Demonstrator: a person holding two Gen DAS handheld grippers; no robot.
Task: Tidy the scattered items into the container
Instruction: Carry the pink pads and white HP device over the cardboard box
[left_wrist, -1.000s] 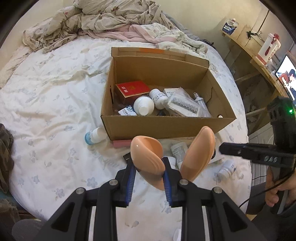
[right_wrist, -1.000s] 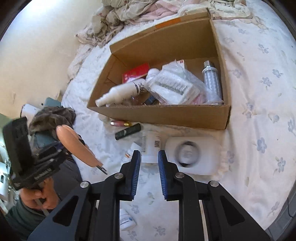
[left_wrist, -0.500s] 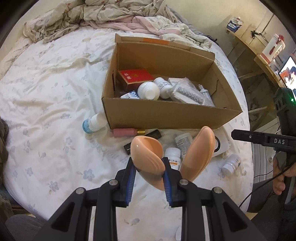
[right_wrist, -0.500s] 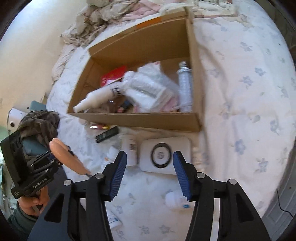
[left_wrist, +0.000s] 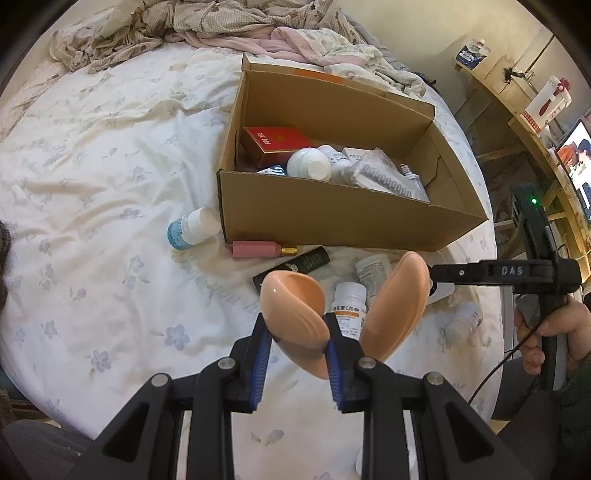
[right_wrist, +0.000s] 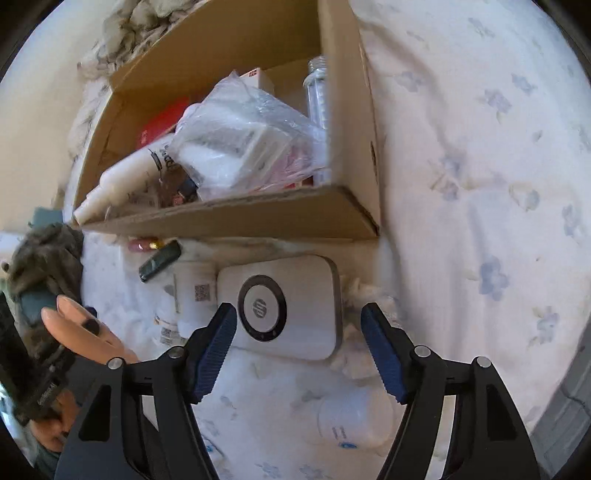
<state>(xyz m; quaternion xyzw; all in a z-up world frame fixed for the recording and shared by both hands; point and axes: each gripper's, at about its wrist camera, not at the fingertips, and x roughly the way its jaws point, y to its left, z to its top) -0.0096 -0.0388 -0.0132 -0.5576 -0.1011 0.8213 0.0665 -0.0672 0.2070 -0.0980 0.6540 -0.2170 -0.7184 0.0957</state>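
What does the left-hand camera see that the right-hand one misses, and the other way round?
Only the left wrist view shows the blue-labelled bottle beside the box and the peach shell-shaped case that the left gripper grips.

Only the right wrist view shows the white device whole, with the right gripper over it, jaws opening.

Both show the cardboard box, pink tube and black tube.
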